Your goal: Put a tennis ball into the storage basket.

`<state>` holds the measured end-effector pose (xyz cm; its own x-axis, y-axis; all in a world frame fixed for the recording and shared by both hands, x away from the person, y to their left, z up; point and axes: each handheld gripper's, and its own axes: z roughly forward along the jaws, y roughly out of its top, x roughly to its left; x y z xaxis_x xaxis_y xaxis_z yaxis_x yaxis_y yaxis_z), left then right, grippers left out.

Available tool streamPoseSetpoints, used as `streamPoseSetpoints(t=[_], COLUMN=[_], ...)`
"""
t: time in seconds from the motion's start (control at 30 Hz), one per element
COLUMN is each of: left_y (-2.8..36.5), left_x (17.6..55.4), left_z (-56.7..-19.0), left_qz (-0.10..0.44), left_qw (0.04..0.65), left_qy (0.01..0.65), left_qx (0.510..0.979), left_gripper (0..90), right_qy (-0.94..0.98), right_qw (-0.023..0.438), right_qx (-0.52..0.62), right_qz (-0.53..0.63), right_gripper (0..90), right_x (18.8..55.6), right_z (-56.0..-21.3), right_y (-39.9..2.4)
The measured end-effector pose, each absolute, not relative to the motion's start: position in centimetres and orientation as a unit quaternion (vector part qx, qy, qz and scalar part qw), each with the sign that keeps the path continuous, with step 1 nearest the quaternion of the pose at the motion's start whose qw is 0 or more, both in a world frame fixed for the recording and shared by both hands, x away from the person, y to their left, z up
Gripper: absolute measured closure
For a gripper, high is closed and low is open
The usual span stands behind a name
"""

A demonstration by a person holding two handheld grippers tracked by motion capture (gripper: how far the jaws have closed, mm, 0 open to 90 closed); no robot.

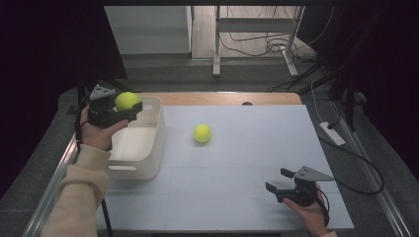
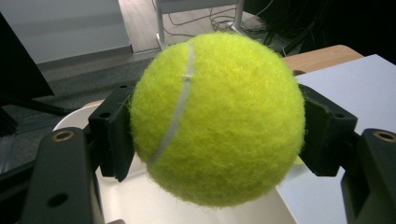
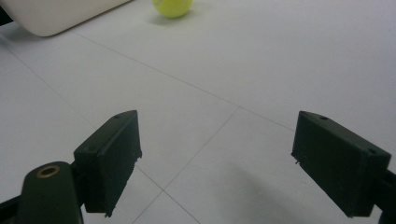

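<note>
The left gripper (image 1: 121,109) has its jaws clamped on a yellow-green tennis ball (image 1: 127,100), holding it up over the near rim of a white bin (image 1: 148,148) at the left side of the tabletop (image 1: 247,197). A second tennis ball (image 1: 202,133) sits on the white surface just right of the bin. Well apart, near the front right, the right gripper (image 1: 279,180) rests low with its jaws spread wide and nothing between them.
</note>
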<state>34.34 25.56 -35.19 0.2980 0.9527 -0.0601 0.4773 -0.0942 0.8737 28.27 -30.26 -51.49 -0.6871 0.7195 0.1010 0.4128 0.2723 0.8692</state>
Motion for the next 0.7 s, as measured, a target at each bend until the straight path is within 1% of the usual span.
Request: streamPoseSetpoints(t=[0.7], left_y=[26.4], left_x=[37.0], left_z=[-36.0], left_qz=[0.270], left_qw=[0.398], left_qy=[0.553], left_qx=[0.681], left_gripper=[26.2], right_qy=[0.782], right_qw=[0.158], right_qx=[0.362], right_qz=[0.482], right_gripper=[15.3], right_x=[28.3], right_z=[-51.5], right_y=[-30.2])
